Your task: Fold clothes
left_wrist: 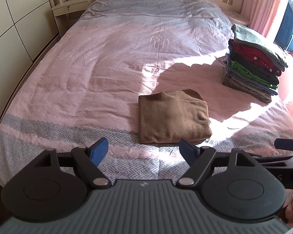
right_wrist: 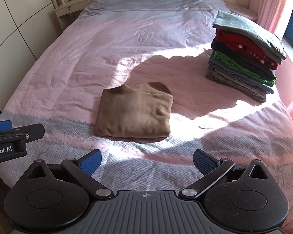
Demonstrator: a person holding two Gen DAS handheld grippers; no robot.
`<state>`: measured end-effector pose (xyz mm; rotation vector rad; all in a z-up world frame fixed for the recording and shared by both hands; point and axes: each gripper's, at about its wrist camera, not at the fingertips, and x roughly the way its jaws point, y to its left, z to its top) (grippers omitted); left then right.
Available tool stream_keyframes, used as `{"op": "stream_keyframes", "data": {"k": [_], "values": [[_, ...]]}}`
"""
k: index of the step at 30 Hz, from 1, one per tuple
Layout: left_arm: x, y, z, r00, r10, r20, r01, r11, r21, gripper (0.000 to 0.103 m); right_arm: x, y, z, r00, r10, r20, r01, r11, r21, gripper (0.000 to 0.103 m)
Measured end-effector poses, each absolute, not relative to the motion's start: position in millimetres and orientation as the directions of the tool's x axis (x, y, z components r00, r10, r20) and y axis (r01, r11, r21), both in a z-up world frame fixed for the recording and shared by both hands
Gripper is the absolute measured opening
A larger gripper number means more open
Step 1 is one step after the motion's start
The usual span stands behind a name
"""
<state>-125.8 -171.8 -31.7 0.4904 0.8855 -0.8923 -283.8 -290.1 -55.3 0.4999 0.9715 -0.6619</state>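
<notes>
Closest in, both grippers hang over the foot of the bed and hold nothing. The left gripper (left_wrist: pixel 143 152) has its jaws spread wide apart, blue ribbed pads (left_wrist: pixel 98 151) angled outward on black linkage arms. Same deal with the right gripper (right_wrist: pixel 147 161): jaws wide apart, with bare bedspread between the pads (right_wrist: pixel 204 163). They sit side by side at about the same height, the left one's tip poking into the right wrist view from the left edge.

Under them the bedspread (left_wrist: pixel 87 74) has a grey-blue herringbone band with a scalloped pink strip running across it, then goes plain pink, lightly creased all over.

Just past that band lies the folded brown sweater (left_wrist: pixel 172 117), soft and fuzzy-looking, a chunky rounded rectangle with a bit of collar or hem peeking out at its far edge. It rests flat near the foot of the bed, roughly centered, apart from both grippers, half in shade with a bright sun patch to its right.

Further back on the right, near the bed's edge, is a stack of folded clothes (left_wrist: pixel 254 62): grey on top, then red, dark, green, and blue-grey layers, leaning a little.

Loads of open bedspread to the left and beyond. Far end: a cream nightstand (left_wrist: pixel 72 5) on the left, pink curtains (left_wrist: pixel 263 2) on the right.
</notes>
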Motion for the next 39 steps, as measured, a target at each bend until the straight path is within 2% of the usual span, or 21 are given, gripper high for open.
{"op": "stream_keyframes", "data": {"k": [22, 39], "values": [[-149, -212, -51, 0.362, -0.346, -0.866, 0.735, 0.677, 0.037, 0.077, -284, -348, -68, 0.404, -0.190, -0.895, 0.587, 0.804, 0.095, 0.102], [-142, -222, -81, 0.315, -0.251, -0.915, 0.729, 0.681, 0.064, 0.079, -277, -366, -101, 0.324, -0.133, -0.937, 0.612, 0.784, 0.101, 0.102]]}}
